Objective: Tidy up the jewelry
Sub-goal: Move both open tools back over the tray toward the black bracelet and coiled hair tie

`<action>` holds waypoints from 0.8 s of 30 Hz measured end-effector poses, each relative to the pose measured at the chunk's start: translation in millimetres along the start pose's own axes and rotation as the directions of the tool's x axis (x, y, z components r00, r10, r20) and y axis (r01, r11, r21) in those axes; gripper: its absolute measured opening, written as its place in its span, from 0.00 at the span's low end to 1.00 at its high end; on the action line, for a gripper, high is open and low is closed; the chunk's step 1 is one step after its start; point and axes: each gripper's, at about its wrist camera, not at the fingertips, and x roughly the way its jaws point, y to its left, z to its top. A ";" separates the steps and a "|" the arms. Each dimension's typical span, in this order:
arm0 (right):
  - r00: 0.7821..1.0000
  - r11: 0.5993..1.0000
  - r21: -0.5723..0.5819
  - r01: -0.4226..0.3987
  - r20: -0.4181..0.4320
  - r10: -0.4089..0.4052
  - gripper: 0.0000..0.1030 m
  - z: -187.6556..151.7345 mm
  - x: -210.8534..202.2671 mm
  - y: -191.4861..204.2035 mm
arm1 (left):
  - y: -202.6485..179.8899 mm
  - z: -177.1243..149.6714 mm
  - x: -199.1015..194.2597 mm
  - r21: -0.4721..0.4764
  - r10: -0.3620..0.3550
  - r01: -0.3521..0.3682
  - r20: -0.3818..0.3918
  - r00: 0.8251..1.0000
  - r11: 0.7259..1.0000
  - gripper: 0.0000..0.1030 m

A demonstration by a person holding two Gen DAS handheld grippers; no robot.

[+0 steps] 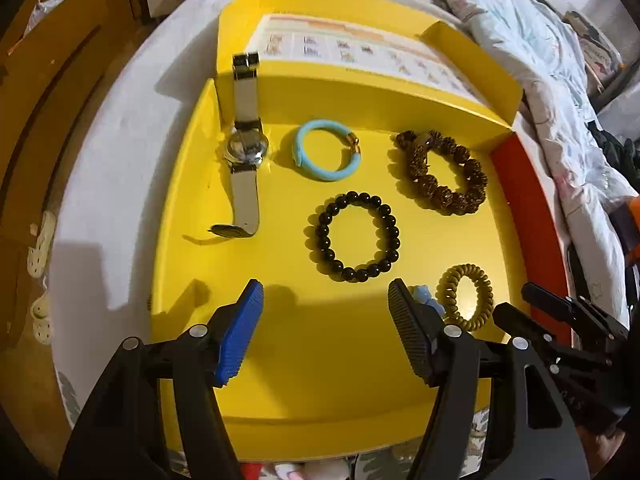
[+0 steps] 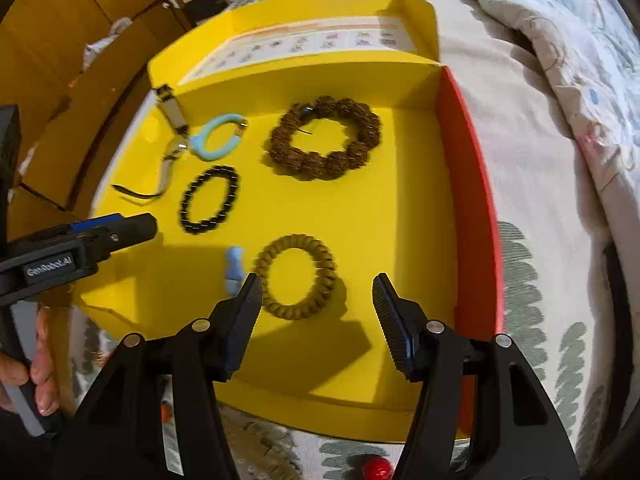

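The right hand-held gripper [image 2: 318,286], jaws apart and empty, hangs just below the spiral hair tie [image 2: 297,277]; the left hand-held gripper [image 1: 326,294], also apart, is nearer the black bead bracelet [image 1: 357,237].

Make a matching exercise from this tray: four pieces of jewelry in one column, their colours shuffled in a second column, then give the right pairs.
Column one:
1. watch
2. bangle
3. bead bracelet
4. coil hair tie

Column two:
A. black
B. mustard
C. silver case, grey strap
D. light blue

Right pairs: 1-C, 2-D, 3-A, 4-B.

All four lie on the floor of the yellow tray; the watch strap also leans on the back wall.
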 end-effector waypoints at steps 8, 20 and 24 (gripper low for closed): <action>0.999 0.998 -0.041 0.042 -0.014 -0.042 0.45 1.7 10.5 10.2 | -8.2 8.3 14.8 0.011 0.073 -0.072 -0.022 0.997 0.997 0.53; 0.993 0.993 -0.059 0.101 -0.050 -0.104 0.39 2.8 24.2 14.5 | -3.0 12.1 30.9 -0.005 0.098 -0.098 -0.054 0.994 0.995 0.44; 0.989 0.988 -0.074 0.134 -0.051 -0.138 0.36 1.3 27.8 17.1 | -7.3 12.6 33.9 0.003 0.102 -0.102 -0.050 0.993 0.995 0.43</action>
